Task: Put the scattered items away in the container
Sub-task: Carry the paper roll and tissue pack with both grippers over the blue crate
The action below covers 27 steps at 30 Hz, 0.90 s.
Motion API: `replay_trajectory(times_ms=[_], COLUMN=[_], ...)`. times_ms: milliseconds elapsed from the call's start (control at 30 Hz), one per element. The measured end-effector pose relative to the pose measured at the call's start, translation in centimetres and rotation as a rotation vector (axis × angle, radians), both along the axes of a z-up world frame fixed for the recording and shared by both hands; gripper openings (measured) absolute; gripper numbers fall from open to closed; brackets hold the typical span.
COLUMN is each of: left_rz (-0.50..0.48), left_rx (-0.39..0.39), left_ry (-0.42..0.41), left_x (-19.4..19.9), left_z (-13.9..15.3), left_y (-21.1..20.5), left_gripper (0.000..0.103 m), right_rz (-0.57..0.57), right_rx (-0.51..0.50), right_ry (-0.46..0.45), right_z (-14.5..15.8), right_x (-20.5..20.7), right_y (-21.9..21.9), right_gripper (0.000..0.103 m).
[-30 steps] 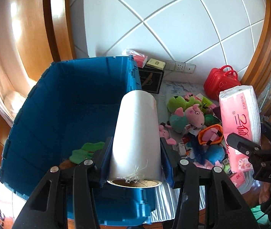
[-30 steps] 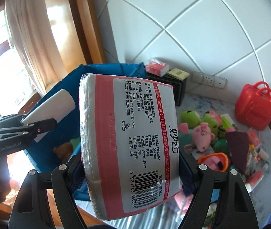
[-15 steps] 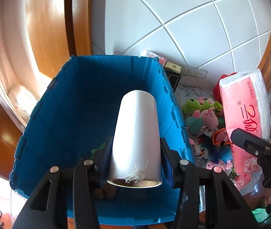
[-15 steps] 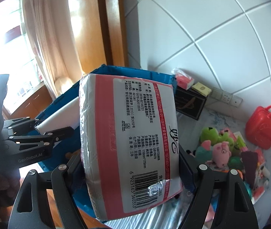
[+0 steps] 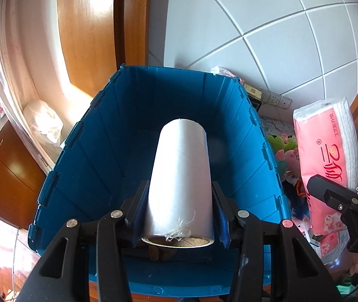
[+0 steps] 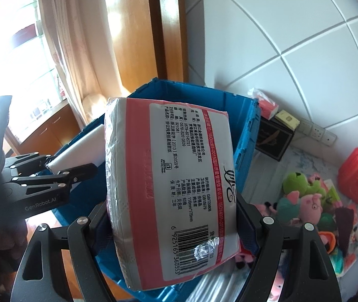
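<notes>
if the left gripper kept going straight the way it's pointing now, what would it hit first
Most likely the inside of the blue crate. The left gripper, clamped on the white film roll, aims down into the open crate, so the roll's far end would probably meet the floor or far wall first; depth is unclear.

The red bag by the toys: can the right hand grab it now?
Probably not. The right gripper is shut on the tissue pack, so its fingers are full. The red bag sits beyond the toys.
</notes>
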<state>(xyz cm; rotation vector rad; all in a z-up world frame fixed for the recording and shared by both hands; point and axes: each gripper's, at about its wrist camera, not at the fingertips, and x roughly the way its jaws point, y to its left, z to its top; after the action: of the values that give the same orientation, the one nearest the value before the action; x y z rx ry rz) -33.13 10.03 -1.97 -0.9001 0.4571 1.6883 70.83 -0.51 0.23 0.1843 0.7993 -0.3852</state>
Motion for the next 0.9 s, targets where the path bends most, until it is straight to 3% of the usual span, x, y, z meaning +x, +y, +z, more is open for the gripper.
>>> replay_trajectory(times_ms=[900], left_rz=[0.057], left_rx=[-0.026], left_ry=[-0.009], left_x=[-5.3], left_z=[-1.4], left_y=[0.2], left_gripper=[0.046], right_rz=[0.046], right_rx=[0.017], right_ry=[0.038], right_z=[-1.9], right_x=[5.2], right_y=[1.1], right_gripper=[0.081])
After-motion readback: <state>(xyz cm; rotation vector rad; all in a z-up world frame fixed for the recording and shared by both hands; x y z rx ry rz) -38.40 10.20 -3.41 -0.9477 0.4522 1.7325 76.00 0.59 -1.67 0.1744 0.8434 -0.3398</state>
